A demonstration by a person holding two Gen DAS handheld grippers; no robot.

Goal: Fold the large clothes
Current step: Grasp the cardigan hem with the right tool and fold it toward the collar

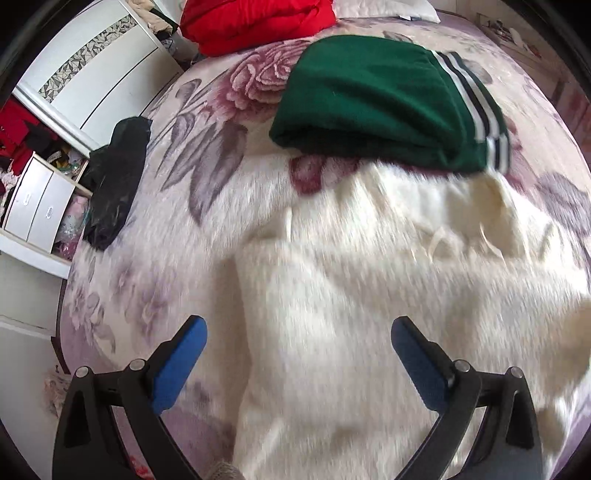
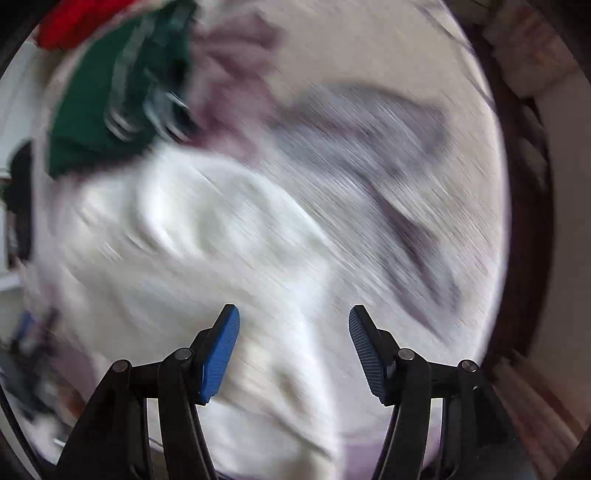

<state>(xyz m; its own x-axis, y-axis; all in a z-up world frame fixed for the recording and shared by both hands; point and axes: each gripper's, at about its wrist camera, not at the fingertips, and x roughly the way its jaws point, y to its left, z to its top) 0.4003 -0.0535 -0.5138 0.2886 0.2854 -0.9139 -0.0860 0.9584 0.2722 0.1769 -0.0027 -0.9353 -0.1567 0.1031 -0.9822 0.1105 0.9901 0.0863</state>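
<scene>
A cream-white fuzzy garment (image 1: 369, 280) lies spread on the floral bed cover (image 1: 207, 122), blurred by motion. My left gripper (image 1: 297, 328) is open and empty, hovering just above the garment's near left part. In the right wrist view the same white garment (image 2: 207, 236) is heavily blurred. My right gripper (image 2: 293, 317) is open and empty above the garment's right edge. A folded dark green garment with white stripes (image 1: 384, 99) lies beyond the white one, and it also shows in the right wrist view (image 2: 110, 96).
A red garment (image 1: 255, 22) lies at the bed's far end. A black garment (image 1: 114, 177) hangs over the bed's left edge. White drawers (image 1: 37, 206) and a white cabinet (image 1: 88, 70) stand left of the bed. A dark bed frame (image 2: 524, 221) runs along the right.
</scene>
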